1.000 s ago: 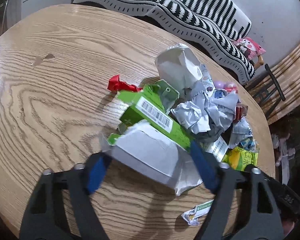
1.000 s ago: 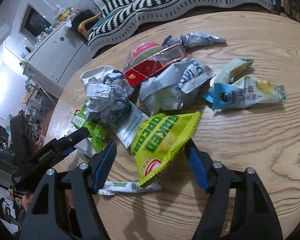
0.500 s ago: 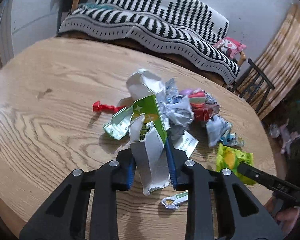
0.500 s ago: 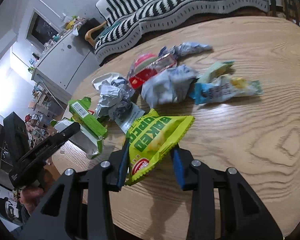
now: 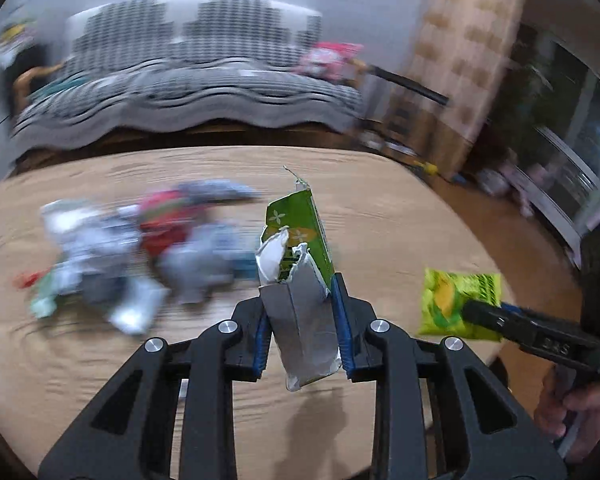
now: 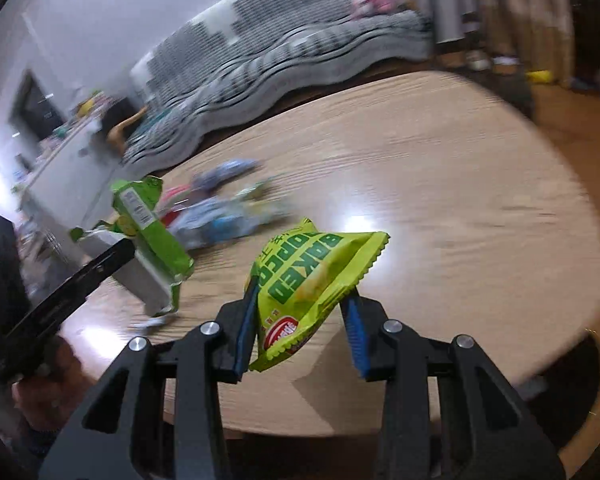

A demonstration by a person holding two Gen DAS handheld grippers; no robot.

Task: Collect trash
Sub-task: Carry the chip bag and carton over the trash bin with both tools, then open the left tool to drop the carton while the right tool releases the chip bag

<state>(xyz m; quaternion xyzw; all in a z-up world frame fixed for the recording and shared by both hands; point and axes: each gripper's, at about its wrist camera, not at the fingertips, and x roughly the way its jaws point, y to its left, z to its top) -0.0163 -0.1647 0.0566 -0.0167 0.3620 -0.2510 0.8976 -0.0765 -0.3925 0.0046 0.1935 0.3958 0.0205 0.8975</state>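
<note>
My left gripper (image 5: 302, 320) is shut on a torn green and white carton (image 5: 300, 280), held upright above the round wooden table (image 5: 380, 208). That carton (image 6: 148, 248) also shows at the left of the right wrist view, under the black left gripper. My right gripper (image 6: 302, 320) is shut on a yellow-green popcorn bag (image 6: 312, 276), lifted off the table; the same bag (image 5: 456, 300) appears at the right of the left wrist view. A blurred pile of wrappers and crumpled paper (image 5: 140, 252) lies on the table to the left.
A sofa with a black and white striped blanket (image 5: 188, 80) stands behind the table. A dark chair (image 6: 460, 0) is at the far right edge. A person's hand (image 5: 572, 408) holds the right gripper's handle. The table (image 6: 460, 200) is bare at the right.
Both grippers closed on their items, the left on the carton, the right on the popcorn bag. Both then lifted them off the table and swung right, away from the pile.
</note>
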